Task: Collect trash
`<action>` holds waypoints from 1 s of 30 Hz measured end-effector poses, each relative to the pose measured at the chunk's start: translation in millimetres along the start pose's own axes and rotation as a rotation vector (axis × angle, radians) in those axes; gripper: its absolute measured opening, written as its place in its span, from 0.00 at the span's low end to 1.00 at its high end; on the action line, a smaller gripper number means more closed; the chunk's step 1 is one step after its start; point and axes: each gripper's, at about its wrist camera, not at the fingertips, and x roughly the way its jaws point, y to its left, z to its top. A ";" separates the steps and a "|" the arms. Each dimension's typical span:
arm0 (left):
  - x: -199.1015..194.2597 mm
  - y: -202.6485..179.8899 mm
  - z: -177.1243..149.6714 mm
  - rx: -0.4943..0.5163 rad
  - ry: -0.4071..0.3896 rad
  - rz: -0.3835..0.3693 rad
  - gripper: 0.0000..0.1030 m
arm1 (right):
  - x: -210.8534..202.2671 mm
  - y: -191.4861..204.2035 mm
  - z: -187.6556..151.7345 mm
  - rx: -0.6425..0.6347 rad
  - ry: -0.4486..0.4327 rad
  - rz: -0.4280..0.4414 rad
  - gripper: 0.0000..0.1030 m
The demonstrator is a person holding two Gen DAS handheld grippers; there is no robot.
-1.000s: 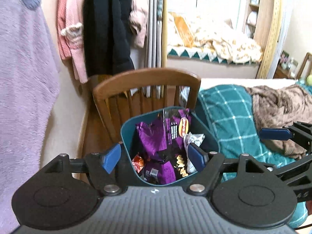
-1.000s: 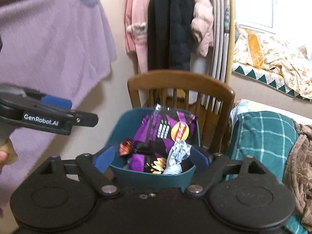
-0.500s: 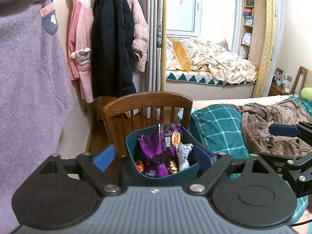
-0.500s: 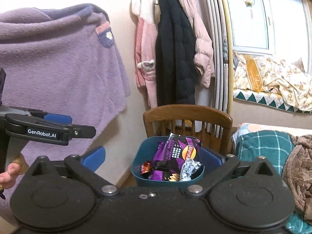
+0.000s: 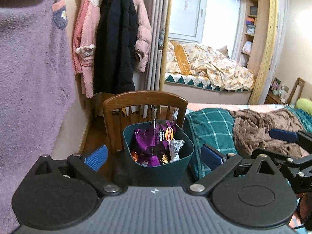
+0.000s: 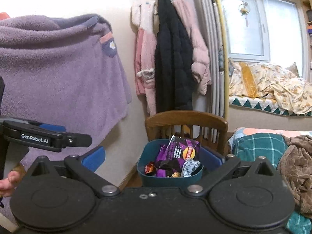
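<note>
A dark teal bin (image 5: 156, 171) stands on the seat of a wooden chair (image 5: 144, 97). It holds a purple chip bag (image 5: 150, 142), a crumpled silver wrapper (image 5: 175, 146) and smaller wrappers. My left gripper (image 5: 154, 157) hovers short of the bin, its jaws opening, blue pads clear of the bin's walls and nothing gripped. In the right wrist view the bin (image 6: 169, 181) and purple bag (image 6: 175, 150) lie ahead of my right gripper (image 6: 153, 158), which is open and empty. The left gripper's finger (image 6: 48, 138) shows at that view's left edge.
A purple fleece robe (image 5: 29, 78) hangs close on the left wall, with pink and black coats (image 5: 115, 44) behind the chair. A bed with a teal plaid blanket (image 5: 210, 128) and a brown throw (image 5: 263, 130) fills the right. A hand (image 6: 7, 181) grips the left tool.
Both grippers have drawn back and upward from the bin, and their jaws have spread wider. The bin stays on the chair and looks smaller and farther off.
</note>
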 end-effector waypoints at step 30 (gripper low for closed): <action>-16.6 -0.5 1.2 -0.018 0.003 0.015 0.99 | -21.2 -3.9 0.8 0.083 -0.045 -0.021 1.00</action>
